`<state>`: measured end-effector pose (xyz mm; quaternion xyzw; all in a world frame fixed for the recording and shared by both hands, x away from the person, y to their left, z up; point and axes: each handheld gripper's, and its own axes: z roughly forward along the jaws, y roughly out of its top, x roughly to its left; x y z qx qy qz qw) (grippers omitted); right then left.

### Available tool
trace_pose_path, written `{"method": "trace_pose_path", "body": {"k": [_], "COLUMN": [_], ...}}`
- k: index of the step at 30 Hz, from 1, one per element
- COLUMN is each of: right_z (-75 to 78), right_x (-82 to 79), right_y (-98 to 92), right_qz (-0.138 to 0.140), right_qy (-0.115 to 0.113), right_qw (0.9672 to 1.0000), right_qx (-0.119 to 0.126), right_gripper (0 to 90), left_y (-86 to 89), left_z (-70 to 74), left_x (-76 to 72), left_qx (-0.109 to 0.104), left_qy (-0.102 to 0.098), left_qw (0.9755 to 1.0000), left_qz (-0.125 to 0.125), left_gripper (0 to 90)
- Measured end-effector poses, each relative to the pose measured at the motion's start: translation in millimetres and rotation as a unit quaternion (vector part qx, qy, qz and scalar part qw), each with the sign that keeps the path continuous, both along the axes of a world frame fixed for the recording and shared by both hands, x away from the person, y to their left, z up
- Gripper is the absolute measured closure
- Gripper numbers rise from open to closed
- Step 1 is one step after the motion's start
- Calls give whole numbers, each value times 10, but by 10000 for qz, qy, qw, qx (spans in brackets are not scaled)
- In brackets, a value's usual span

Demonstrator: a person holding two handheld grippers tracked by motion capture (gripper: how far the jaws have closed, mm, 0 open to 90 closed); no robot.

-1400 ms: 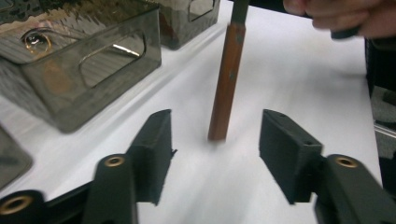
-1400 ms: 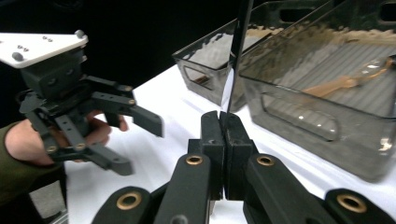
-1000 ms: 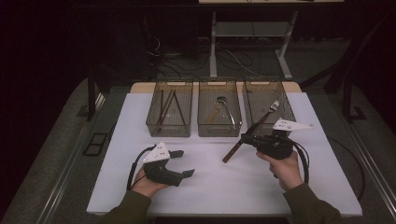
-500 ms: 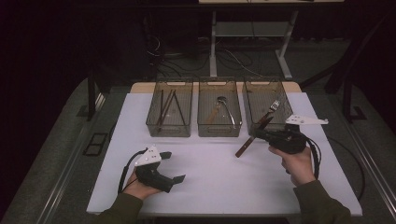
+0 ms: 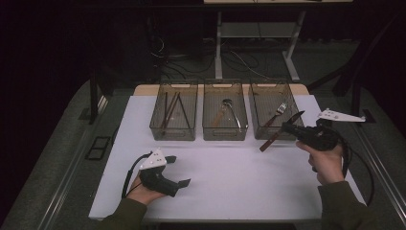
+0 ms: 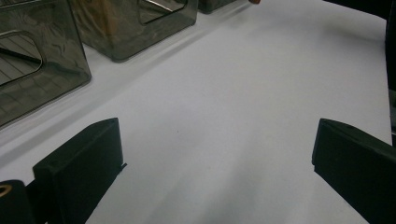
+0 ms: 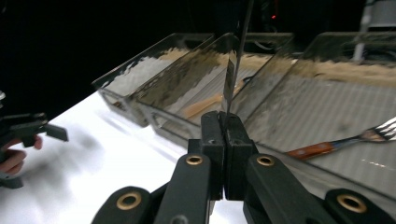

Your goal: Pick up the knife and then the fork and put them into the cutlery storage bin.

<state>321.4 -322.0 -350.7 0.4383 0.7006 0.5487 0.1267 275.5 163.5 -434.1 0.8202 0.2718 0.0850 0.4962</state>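
Observation:
My right gripper [image 5: 289, 127] is shut on a knife [image 5: 268, 143] with a brown handle, held in the air just in front of the right bin [image 5: 253, 111]. The handle slants down to the left. In the right gripper view the thin blade [image 7: 232, 74] rises from between the closed jaws of my right gripper [image 7: 225, 135]. My left gripper [image 5: 177, 170] rests low on the white table [image 5: 239, 177] at the front left. Its jaws have just been opening and stand wide apart, and in the left gripper view nothing lies between the jaws of my left gripper [image 6: 219, 154].
Three clear bins stand in a row at the back. The left bin [image 5: 158, 125] holds chopsticks [image 5: 170, 111], the middle bin [image 5: 225, 136] a spoon [image 5: 229, 108], the right one a fork [image 5: 280, 109]. A cable trails from each gripper.
My right gripper has carried the knife to the right and slightly up, nearer the right bin. The left gripper's jaws stand wider than a second ago; that hand has stayed in place.

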Motion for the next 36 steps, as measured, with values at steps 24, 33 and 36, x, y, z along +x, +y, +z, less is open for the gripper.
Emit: {"method": "trace_pose_path", "body": {"k": [24, 33, 36], "right_z": [390, 219, 170], "right_x": [491, 692, 729], "right_y": [-529, -502, -504], "right_qz": [-1150, -1204, -1206], "right_qy": [-205, 268, 396], "right_qw": [9909, 9851, 9824], "right_qx": [-671, -1200, -1370], "right_gripper": [896, 895, 895], "left_y": [-6, -4, -7], "left_z": [3, 5, 4], "left_x": [-5, -5, -5], "left_qx": [-30, -36, -30], "left_qy": [-14, -17, -15], "left_qw": [10000, 10000, 10000], "left_qz": [-19, -13, -13], "left_gripper": [12, 11, 10]}}
